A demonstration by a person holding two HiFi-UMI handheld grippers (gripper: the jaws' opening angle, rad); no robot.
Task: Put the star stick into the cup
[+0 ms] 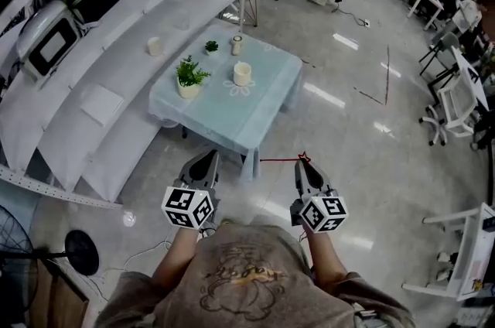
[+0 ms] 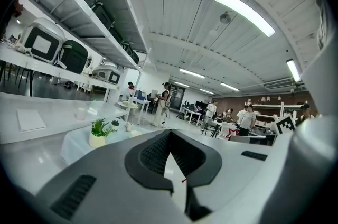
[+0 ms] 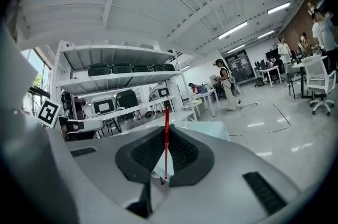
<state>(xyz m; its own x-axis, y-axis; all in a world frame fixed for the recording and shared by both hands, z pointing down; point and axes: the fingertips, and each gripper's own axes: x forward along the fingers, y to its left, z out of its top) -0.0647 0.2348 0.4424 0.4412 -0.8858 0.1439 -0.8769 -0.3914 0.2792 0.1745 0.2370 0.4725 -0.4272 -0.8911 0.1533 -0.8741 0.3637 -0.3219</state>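
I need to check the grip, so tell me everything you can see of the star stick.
The star stick is a thin, straight red rod with a small red star at one end. The right gripper holds it, jaws shut on it close to the star. The shaft lies roughly level, pointing toward the person's left, in the air above the floor and short of the table. Only the jaws touch it.

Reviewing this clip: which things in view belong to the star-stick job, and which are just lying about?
Job: star stick, clamped in the right gripper; cream cup on the table.
Lying about: potted plant, smaller plant, small jar, second cup on the white ledge; left gripper, empty.
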